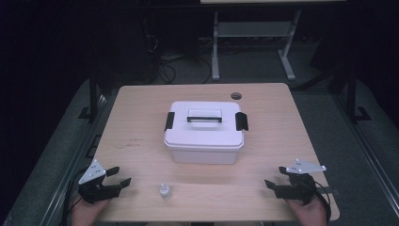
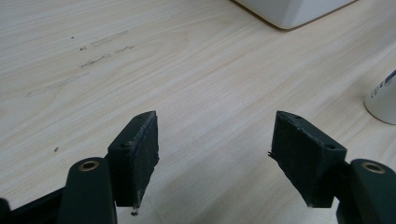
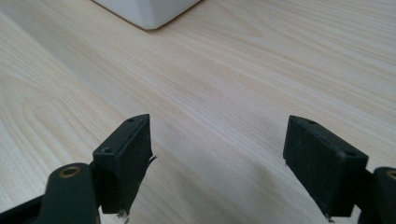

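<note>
The small white plastic bottle [image 1: 164,190] was found upright just right of the left claw [image 1: 117,178] — nearer it than the right claw [image 1: 276,178] — both claws wide open, nothing held.

box [image 1: 203,134]: white, with black latches and a black handle bar
bottle [image 1: 164,190]: white
surface [image 1: 141,141]: pale wood grain, light beige
left tool [image 1: 118,176]: black, grey plate on top
right tool [image 1: 274,177]: black, grey plate on top

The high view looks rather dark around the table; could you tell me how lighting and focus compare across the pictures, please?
High view: table lit, surroundings nearly black, slightly soft. Left gripper view: wood bright, small bottle at the edge blurred. Right gripper view: evenly lit, white box corner soft.
</note>
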The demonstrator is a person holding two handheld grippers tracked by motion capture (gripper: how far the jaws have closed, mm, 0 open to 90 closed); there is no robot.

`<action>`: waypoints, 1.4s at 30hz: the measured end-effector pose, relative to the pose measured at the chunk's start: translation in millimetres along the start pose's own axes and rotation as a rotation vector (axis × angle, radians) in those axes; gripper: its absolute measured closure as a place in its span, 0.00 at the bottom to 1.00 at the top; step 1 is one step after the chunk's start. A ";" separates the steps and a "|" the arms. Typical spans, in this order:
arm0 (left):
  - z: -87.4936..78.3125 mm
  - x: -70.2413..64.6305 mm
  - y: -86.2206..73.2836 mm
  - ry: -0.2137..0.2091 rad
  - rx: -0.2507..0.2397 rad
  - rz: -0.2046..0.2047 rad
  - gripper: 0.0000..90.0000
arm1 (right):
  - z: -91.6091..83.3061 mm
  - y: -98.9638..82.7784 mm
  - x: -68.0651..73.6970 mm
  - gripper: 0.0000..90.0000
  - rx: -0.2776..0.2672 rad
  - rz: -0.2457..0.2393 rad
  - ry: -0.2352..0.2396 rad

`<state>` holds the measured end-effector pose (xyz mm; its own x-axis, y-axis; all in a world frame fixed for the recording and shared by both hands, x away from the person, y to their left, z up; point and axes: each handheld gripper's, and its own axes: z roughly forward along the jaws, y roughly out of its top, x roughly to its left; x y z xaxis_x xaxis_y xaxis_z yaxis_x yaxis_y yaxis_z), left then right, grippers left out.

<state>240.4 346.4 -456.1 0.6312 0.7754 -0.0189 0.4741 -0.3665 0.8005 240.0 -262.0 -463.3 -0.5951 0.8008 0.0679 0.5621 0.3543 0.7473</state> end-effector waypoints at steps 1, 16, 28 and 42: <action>0.5 -0.4 0.1 -0.002 0.001 -0.001 0.34 | 0.2 0.3 -0.7 0.26 -0.002 -0.002 0.002; -4.5 -13.5 15.8 -0.021 -0.005 0.069 0.31 | -3.4 1.1 -2.4 0.26 -0.010 -0.005 0.012; -17.4 -15.7 52.5 -0.107 0.036 0.097 0.31 | -4.7 0.3 1.8 0.25 -0.010 -0.012 0.012; -21.3 -18.1 94.3 -0.157 0.075 0.170 0.28 | -2.7 1.0 4.0 0.24 -0.007 -0.015 0.014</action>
<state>260.6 308.7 -367.4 0.7909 0.6117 0.0146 0.3935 -0.5267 0.7535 236.7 -259.7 -460.5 -0.6116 0.7884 0.0662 0.5489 0.3627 0.7531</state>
